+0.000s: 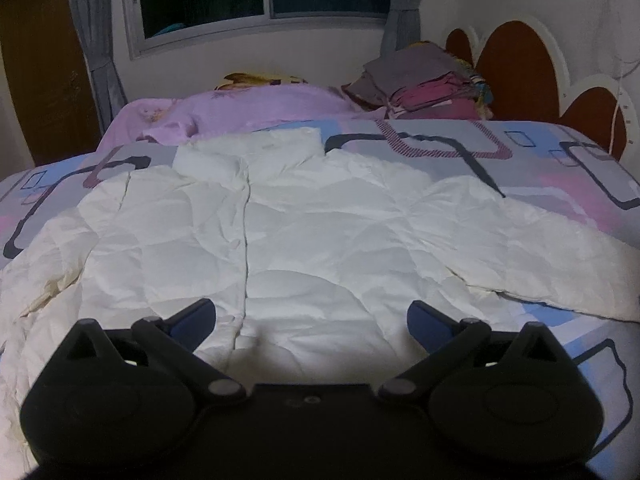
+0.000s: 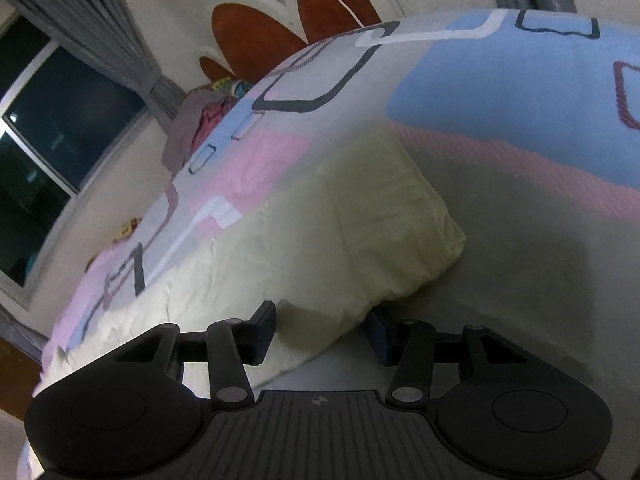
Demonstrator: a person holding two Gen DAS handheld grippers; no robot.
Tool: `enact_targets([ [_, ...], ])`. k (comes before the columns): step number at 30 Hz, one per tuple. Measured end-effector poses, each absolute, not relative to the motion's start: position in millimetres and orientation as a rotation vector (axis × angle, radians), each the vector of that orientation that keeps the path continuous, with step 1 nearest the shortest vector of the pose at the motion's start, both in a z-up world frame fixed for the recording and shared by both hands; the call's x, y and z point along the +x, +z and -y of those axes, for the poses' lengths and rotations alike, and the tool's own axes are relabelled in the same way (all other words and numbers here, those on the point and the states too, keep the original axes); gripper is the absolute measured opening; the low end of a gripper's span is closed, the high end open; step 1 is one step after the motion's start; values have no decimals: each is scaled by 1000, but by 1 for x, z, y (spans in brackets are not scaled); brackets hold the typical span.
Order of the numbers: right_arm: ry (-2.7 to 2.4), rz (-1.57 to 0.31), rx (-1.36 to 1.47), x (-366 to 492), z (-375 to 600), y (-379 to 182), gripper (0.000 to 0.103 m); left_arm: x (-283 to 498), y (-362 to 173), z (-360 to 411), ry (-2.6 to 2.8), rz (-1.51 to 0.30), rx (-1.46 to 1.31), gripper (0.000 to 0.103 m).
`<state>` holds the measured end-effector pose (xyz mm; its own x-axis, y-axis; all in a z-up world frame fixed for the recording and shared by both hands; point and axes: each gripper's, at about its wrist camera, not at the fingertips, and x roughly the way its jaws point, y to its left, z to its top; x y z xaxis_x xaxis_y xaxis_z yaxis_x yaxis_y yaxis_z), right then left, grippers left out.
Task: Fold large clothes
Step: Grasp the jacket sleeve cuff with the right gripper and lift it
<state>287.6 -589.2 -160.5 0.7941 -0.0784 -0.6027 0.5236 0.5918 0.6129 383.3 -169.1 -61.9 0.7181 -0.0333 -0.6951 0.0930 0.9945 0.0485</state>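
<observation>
Left wrist view. The white padded jacket [image 1: 280, 232] lies spread flat on the bed [image 1: 560, 168], collar toward the headboard, front seam running from the collar back to you. Your left tongs [image 1: 312, 316] hang over the jacket's near hem, jaws wide, nothing between them. Count: one jacket, one sleeve out on each side of the body, one stack of folded clothes [image 1: 420, 84] beyond the collar, by the headboard [image 1: 516, 60].

Right wrist view. Your right tongs [image 2: 322, 334] stand about half open around the sleeve end [image 2: 384, 232], which lies out to the side of the jacket's body. The cloth sits between the blue pads [image 2: 265, 332]; whether they bite it, I cannot tell, as the near fold hides the contact. Count here: one sleeve cuff, two pads.

Step in hand, as I judge it: take the sleeve and fold it across the body. Grip through both layers near the cuff, lift just clear of the bed, and lay it toward the front seam without dragging the body askew.
</observation>
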Motion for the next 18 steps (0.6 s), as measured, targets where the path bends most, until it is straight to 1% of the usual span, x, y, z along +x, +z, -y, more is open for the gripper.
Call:
enact_targets([
  [3, -380, -550, 872, 291, 594, -158, 49, 386, -58, 166, -50, -759, 83, 102],
  [4, -389, -548, 871, 292, 595, -157, 46, 387, -57, 163, -39, -757, 80, 102],
  [5, -394, -544, 869, 292, 595, -156, 45, 389, -56, 159, -29, -758, 72, 102],
  [9, -364, -534, 895, 295, 593, -153, 45, 393, -55, 135, 8, -782, 26, 102],
  [12, -305, -572, 949, 301, 580, -157, 45, 392, -57, 115, 36, -782, 17, 102],
  [14, -342, -554, 955, 299, 581, -157, 45, 393, -60, 101, 55, -790, 4, 102],
  [16, -429, -505, 1039, 291, 594, -157, 45, 393, -61, 87, 66, -794, -9, 102],
  [18, -504, -514, 1018, 293, 601, -149, 45, 392, -60, 74, 70, -784, -10, 102],
])
